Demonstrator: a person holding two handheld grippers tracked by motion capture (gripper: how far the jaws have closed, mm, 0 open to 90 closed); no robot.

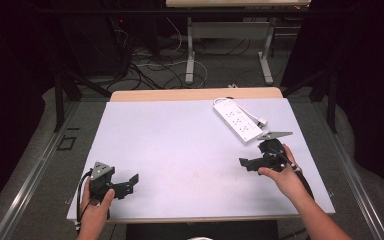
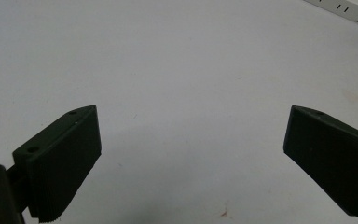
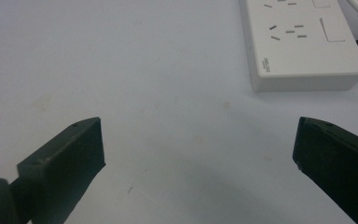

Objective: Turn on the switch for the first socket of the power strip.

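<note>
The right gripper [image 1: 248,164], jaws wide and empty, should swing toward one o'clock to straddle the white plastic power strip [image 1: 238,120] squarely; the left gripper [image 1: 128,183] waits, equally wide and empty.

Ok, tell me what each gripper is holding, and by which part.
Nothing. The left gripper and right gripper are both open over the table; the power strip lies untouched.

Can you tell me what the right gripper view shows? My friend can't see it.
A white power strip lies on the pale table, ahead and to the right. The open right tool hovers in front, holding nothing.
</note>
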